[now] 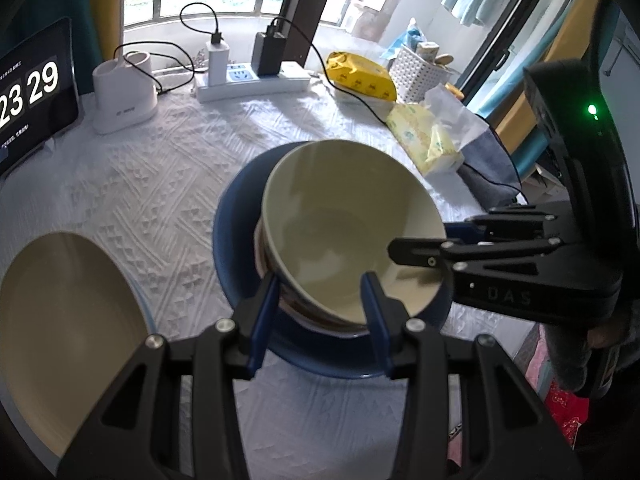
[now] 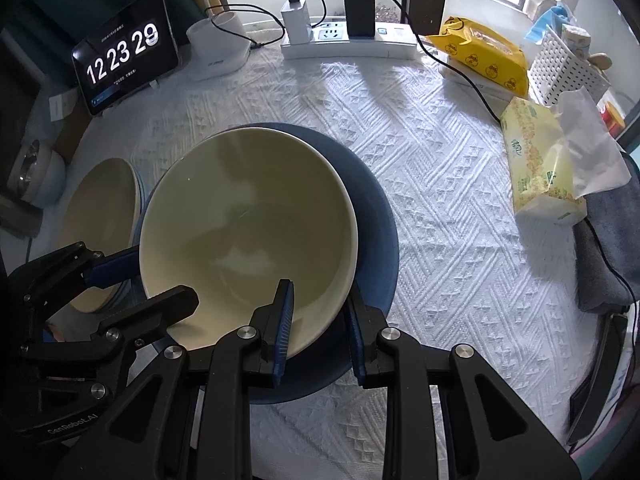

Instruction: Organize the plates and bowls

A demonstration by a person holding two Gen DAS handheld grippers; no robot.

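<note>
Both grippers (image 1: pixel 322 300) (image 2: pixel 322 320) pinching cream bowl (image 1: pixel 344 220) rim, glossy, tilted, stacked on patterned bowl, over blue plate (image 1: pixel 232 216)

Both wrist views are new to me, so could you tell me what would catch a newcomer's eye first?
First, the cream bowl at centre, stacked on another bowl on a blue plate, with the left gripper and right gripper each straddling its rim from opposite sides. Next, a second cream bowl sits apart on the white tablecloth, and a clock display glows at the back.
</note>
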